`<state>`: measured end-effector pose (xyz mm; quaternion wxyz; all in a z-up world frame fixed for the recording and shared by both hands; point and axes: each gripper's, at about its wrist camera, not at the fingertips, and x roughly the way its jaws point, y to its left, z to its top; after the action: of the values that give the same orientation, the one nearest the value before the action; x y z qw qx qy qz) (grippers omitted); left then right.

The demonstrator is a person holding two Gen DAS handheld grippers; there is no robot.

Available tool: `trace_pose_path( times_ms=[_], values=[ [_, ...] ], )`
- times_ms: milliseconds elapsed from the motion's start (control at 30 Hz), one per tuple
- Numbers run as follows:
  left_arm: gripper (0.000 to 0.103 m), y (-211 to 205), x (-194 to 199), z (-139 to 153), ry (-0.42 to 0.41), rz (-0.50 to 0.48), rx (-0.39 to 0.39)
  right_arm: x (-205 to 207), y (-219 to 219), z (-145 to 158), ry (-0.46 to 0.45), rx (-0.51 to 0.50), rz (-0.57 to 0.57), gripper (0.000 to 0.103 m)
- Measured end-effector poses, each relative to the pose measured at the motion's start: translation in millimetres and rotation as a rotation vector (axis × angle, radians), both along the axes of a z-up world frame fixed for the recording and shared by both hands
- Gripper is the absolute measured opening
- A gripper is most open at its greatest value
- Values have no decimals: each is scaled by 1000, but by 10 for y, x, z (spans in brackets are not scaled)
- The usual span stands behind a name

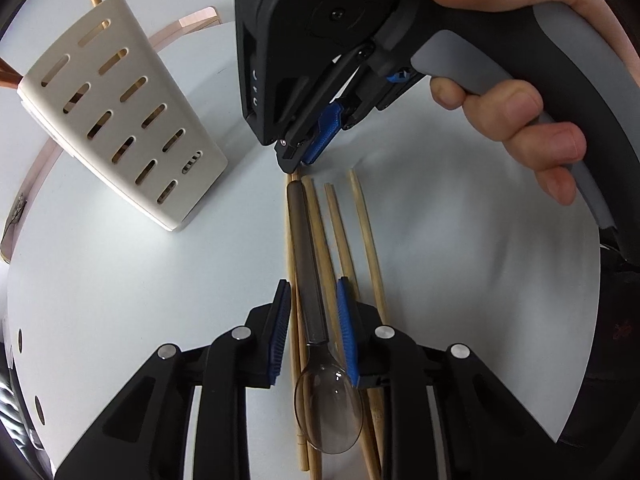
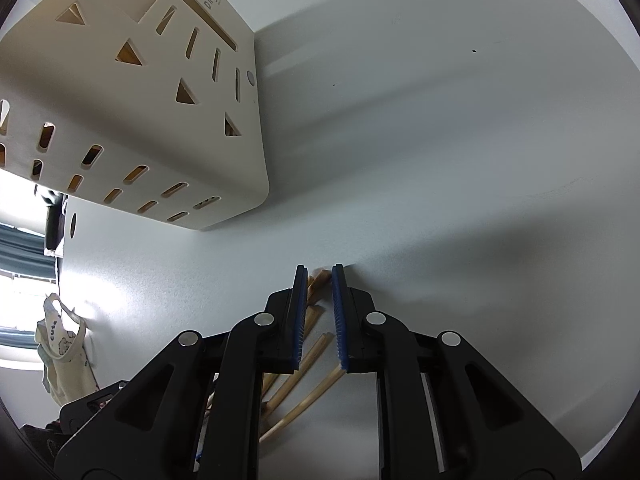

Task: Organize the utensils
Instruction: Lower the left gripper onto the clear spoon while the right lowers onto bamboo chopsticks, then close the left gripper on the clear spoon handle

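Several wooden chopsticks [image 1: 362, 224] and a clear grey spoon [image 1: 316, 320] lie side by side on the white table [image 1: 120, 280]. My left gripper [image 1: 314, 286] is open, its jaws on either side of the spoon's handle and two chopsticks. My right gripper [image 1: 298, 160] points down at the far tips of the chopsticks. In the right wrist view my right gripper [image 2: 320, 272] is nearly closed around chopstick ends [image 2: 320, 280]; whether it clamps them is unclear. The cream slotted utensil holder [image 1: 120, 120] stands at the left, also in the right wrist view [image 2: 140, 120].
A wooden chair back [image 1: 192, 24] curves behind the table's far edge. A cloth bag [image 2: 60, 352] hangs off to the left beyond the table. A person's hand [image 1: 520, 112] holds the right gripper's handle.
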<state>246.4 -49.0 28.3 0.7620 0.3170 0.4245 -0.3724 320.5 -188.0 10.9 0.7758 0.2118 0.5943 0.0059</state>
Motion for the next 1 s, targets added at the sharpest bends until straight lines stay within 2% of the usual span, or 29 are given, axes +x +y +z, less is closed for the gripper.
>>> trace_pose_path(
  times_ms=[167, 333, 700, 1000],
  values=[
    [22, 48, 162, -9, 56, 21, -41, -38, 120, 13, -25, -47, 9, 11],
    [17, 163, 286, 3, 92, 41, -82, -45, 148, 10, -21, -32, -5, 11],
    [17, 318, 509, -77, 145, 68, -150, -21, 278, 5, -31, -67, -1, 11],
    [12, 397, 571, -59, 168, 92, -180, -21, 290, 14, -49, -88, 8, 11]
  ],
)
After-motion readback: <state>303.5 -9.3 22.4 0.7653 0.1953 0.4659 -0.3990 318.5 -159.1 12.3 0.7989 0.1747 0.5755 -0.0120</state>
